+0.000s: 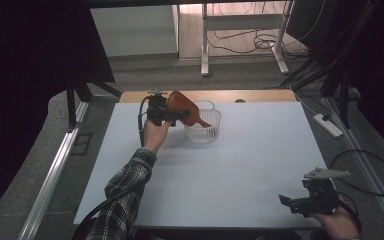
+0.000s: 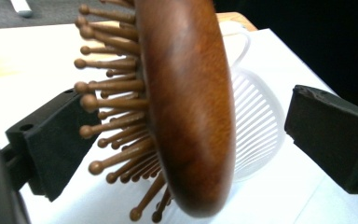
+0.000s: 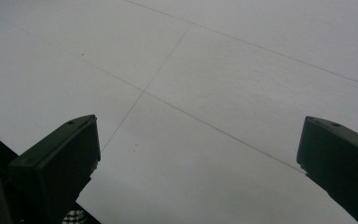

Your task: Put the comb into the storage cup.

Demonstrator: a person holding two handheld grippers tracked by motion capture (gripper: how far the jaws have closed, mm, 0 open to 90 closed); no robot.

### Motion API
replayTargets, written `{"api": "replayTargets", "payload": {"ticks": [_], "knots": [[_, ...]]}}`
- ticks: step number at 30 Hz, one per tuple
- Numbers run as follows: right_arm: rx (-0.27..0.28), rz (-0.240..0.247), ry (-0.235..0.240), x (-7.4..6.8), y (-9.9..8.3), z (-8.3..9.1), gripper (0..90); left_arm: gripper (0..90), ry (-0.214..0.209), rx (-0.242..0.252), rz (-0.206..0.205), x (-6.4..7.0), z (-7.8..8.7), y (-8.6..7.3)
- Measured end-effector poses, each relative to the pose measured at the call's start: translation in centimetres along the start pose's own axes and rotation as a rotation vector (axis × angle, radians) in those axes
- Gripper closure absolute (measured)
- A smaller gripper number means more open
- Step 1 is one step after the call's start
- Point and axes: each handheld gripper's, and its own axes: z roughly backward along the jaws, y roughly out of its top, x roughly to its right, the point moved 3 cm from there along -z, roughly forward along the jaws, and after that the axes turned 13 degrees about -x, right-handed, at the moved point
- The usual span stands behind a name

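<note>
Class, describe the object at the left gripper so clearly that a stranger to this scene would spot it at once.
Start at the white table and look to its far edge, where a white slotted plastic basket stands. Just left of it, the left gripper has a brown wooden paddle hairbrush between its jaws, its handle dipping into the basket. Its smooth oval back and ball-tipped wooden pins make it the one dark wooden thing there.

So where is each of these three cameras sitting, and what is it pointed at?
High view: above the person's side, looking forward and down on the white table; forearms, left gripper, right gripper.
Left gripper view: rides that gripper, looking past its jaws at the wooden hairbrush and white basket.
Right gripper view: looks down at bare table between its jaws.
Shared: brush and basket, high and left views.
</note>
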Motion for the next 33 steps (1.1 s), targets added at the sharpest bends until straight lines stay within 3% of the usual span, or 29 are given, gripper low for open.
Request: {"api": "replayTargets", "payload": {"ticks": [6, 24, 33], "knots": [[0.004, 0.001, 0.002, 0.0, 0.0, 0.1, 0.0, 2.6, 0.049, -0.011, -0.036, 0.0, 0.4, 0.0], [0.006, -0.002, -0.01, 0.0, -0.1, 0.1, 0.0, 2.1, 0.094, -0.018, -0.127, 0.2, 1.6, -0.6], [0.004, 0.009, -0.016, -0.1, -0.1, 0.1, 0.0, 0.5, 0.127, -0.016, -0.144, 0.2, 2.0, -1.1]]}}
